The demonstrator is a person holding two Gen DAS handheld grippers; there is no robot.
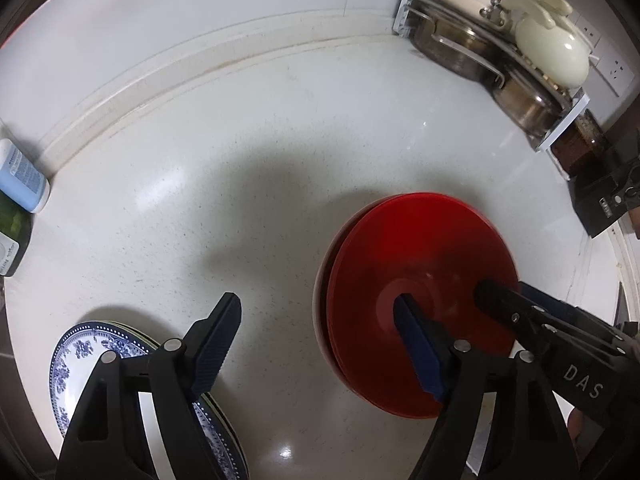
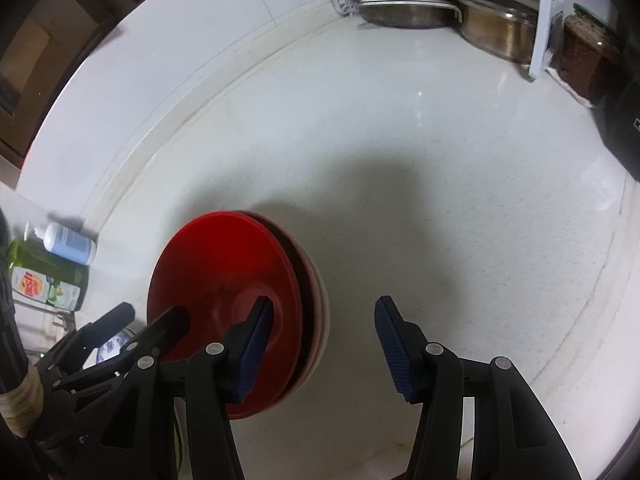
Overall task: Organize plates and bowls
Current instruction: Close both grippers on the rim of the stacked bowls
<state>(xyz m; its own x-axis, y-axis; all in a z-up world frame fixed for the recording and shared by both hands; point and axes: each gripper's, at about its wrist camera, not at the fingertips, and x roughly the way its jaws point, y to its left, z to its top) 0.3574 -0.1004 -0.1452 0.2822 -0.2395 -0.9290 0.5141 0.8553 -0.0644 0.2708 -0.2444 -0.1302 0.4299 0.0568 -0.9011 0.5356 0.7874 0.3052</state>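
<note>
A stack of bowls with a red bowl [image 1: 420, 248] on top and a paler rim under it stands on the white counter [image 1: 240, 160]. My left gripper [image 1: 316, 304] is open. Its right finger hangs over the red bowl's middle, its left finger over bare counter, so the bowl's left rim lies between them untouched. My right gripper [image 2: 322, 304] is open too and straddles the red bowl's [image 2: 224, 272] right rim without pressing it. A blue-and-white plate [image 1: 76, 352] lies at the lower left, partly hidden by my left gripper. Each gripper shows in the other's view, the right gripper [image 1: 506, 290] and the left gripper [image 2: 150, 314].
A dish rack [image 1: 412, 8] with steel pots and pale lids fills the back right corner. A blue-white bottle [image 1: 22, 176] and a green dish-soap bottle [image 2: 48, 276] stand at the left edge. A brown jar [image 1: 580, 144] and a black box [image 1: 604, 200] sit at the right.
</note>
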